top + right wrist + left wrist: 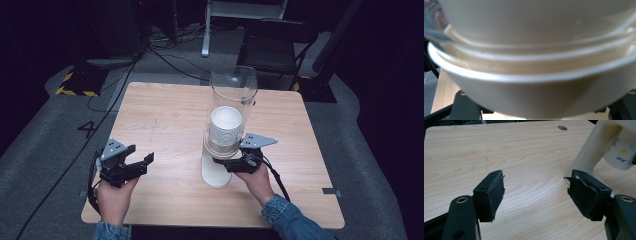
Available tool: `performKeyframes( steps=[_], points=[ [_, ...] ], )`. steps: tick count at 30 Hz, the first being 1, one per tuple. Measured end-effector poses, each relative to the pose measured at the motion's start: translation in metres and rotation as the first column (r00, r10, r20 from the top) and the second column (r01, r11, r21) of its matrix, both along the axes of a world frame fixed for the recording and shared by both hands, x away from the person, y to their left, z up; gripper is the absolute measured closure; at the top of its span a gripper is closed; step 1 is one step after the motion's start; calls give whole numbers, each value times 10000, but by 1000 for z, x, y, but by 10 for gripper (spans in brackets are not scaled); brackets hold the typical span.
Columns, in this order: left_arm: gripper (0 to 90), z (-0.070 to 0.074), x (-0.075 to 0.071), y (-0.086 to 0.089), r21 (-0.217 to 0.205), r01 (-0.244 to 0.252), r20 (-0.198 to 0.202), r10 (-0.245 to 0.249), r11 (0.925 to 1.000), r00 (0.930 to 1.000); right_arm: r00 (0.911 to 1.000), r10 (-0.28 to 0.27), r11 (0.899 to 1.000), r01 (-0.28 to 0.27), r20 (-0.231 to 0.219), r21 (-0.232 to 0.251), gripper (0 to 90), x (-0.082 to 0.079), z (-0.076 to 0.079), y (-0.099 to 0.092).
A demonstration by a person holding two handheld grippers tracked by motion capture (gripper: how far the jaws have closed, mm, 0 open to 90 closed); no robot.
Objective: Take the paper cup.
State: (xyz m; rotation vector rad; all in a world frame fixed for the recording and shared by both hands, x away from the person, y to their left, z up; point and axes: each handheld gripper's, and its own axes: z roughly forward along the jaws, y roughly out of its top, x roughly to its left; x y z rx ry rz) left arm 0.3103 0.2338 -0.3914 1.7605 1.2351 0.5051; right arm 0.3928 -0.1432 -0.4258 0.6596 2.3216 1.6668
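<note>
The wooden table (165,115) carries a tall cup dispenser (233,90): a clear tube on a cream stand (216,172), set a little right of the table's middle, with a stack of white paper cups (226,131) inside the tube.

The person's right hand (257,181) comes in from the bottom edge in a denim sleeve (292,220), forearm angled up and to the left, and holds the right gripper (225,165) level against the foot of the dispenser, grey plate uppermost. Its jaws reach in beneath the stack. In the right gripper view the lowest cup (529,97) bulges blurred between the two jaws; they seem to pinch its lower part, though the contact itself is hidden behind the cup wall.

The left hand (114,192) rests near the table's front left corner, wrist straight, with the left gripper (142,162) pointing toward the dispenser and well apart from it. Its jaws stand spread wide over bare wood, with nothing between the pads (495,195).

In the left gripper view the lowest cup hanging below the stand shows a printed flower and a few small blue characters, too small to read.
</note>
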Motion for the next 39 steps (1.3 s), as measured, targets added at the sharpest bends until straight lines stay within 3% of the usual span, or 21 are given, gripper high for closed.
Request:
performKeyframes(
  steps=[10,16,35,39],
  points=[
    [288,0,0,-1,-15,48,-5,-48,10000,10000,9984,-92,9999,98,561,-102,314,-2,-5,-1],
    [288,-1,1,-1,-18,89,-49,-89,10000,9999,9979,-80,9998,91,644,-162,319,-3,-6,-1],
    [288,-2,2,-1,-29,74,-111,-74,10000,9999,9990,22,9997,-33,448,236,322,-5,-11,-3],
    [289,-2,2,-1,-38,66,-126,-66,10000,9999,9997,135,9993,-143,212,357,323,-5,-14,-3]
  ],
)
